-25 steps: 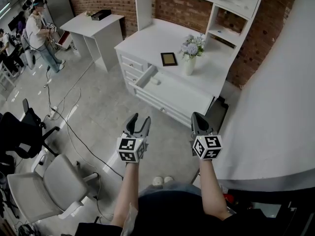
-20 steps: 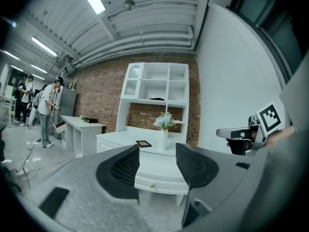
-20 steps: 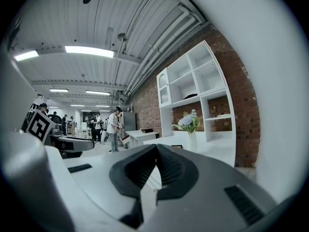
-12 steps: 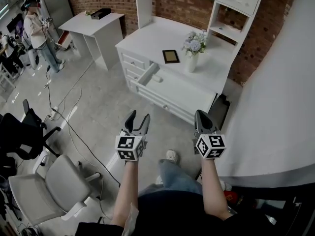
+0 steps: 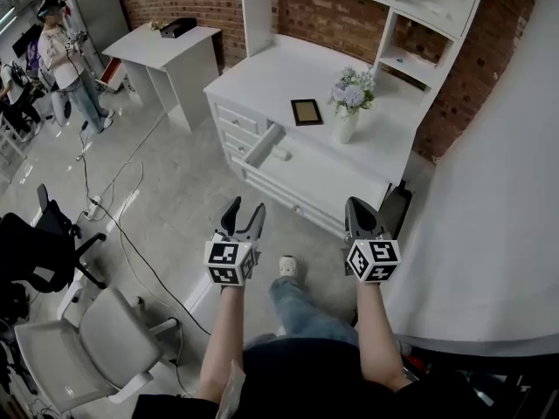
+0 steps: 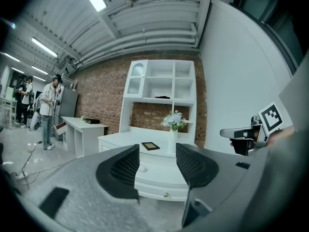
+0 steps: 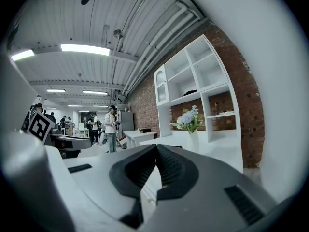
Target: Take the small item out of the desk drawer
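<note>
The white desk (image 5: 332, 168) stands ahead, one upper drawer (image 5: 262, 144) pulled open. A small pale item (image 5: 281, 154) lies at the drawer's mouth; the left gripper view shows the item (image 6: 142, 168) between the jaws' line of sight, far off. Both grippers hang in the air well short of the desk, above the floor. My left gripper (image 5: 244, 209) is open with nothing between its fingers, and the same gap shows in its own view (image 6: 157, 164). My right gripper (image 5: 358, 208) is shut and empty, its pads (image 7: 166, 166) meeting at the tips.
On the desk top are a dark picture frame (image 5: 307, 112) and a vase of flowers (image 5: 349, 103). A second white table (image 5: 170, 46) stands at back left. Office chairs (image 5: 79, 347) and floor cables (image 5: 122, 225) lie left. A large white curved surface (image 5: 489, 216) fills the right. People stand at the far left.
The person has stepped forward, one leg now out in front, and the desk sits a little further right in the view. Both grippers keep their pose.
</note>
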`<state>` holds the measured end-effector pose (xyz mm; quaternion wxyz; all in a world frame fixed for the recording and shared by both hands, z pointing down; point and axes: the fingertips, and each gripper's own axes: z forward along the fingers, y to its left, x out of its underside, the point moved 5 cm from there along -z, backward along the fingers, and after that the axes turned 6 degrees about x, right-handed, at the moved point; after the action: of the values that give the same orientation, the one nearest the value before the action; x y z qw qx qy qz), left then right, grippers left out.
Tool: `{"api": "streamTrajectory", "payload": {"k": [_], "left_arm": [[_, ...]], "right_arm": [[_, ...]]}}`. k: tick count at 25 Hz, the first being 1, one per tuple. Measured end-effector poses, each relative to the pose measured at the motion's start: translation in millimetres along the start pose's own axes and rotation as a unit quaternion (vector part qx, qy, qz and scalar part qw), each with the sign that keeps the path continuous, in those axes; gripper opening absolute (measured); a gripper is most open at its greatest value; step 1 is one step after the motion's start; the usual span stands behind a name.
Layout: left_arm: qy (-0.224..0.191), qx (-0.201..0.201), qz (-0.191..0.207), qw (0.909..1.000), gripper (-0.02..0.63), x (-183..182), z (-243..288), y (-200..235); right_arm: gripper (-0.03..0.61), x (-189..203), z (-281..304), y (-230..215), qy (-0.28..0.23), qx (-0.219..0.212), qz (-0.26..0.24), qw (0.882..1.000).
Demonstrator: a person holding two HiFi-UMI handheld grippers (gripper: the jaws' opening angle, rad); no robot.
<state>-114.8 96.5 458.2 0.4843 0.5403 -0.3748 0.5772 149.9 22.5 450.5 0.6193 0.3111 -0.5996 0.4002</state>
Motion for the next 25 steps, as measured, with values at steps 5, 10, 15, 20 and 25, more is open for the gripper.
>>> {"api": "streamTrajectory", "payload": {"k": [5,10,15,20,25], "left_arm": [[0.006,-0.008,-0.007,0.9999,0.210,1.2,39.3,32.9],[0.016,-0.017,-0.009,0.9997,0.210,-1.7,83.9,69.6],[0.027,-0.023,-0.015,0.9993,0.210,-6.8,140.0,105.3],[0.039,-0.026,-0.025,0.9986,0.212,-6.2,202.4,139.8],[0.053,-0.018,-0.031,0.9980,0.213,-5.3,240.8,160.5]], "right_arm": [[-0.002,-1.3,61.5,-4.2,0.006,-0.010,-0.002,1.000],[-0.002,0.6,126.9,-8.7,0.022,-0.023,-0.001,0.999],[-0.003,10.6,197.0,-16.3,0.053,-0.037,-0.002,0.998],[-0.002,25.7,266.4,-25.0,0.087,-0.052,-0.003,0.995],[-0.002,34.8,310.3,-22.9,0.111,-0.065,0.002,0.992]]}}
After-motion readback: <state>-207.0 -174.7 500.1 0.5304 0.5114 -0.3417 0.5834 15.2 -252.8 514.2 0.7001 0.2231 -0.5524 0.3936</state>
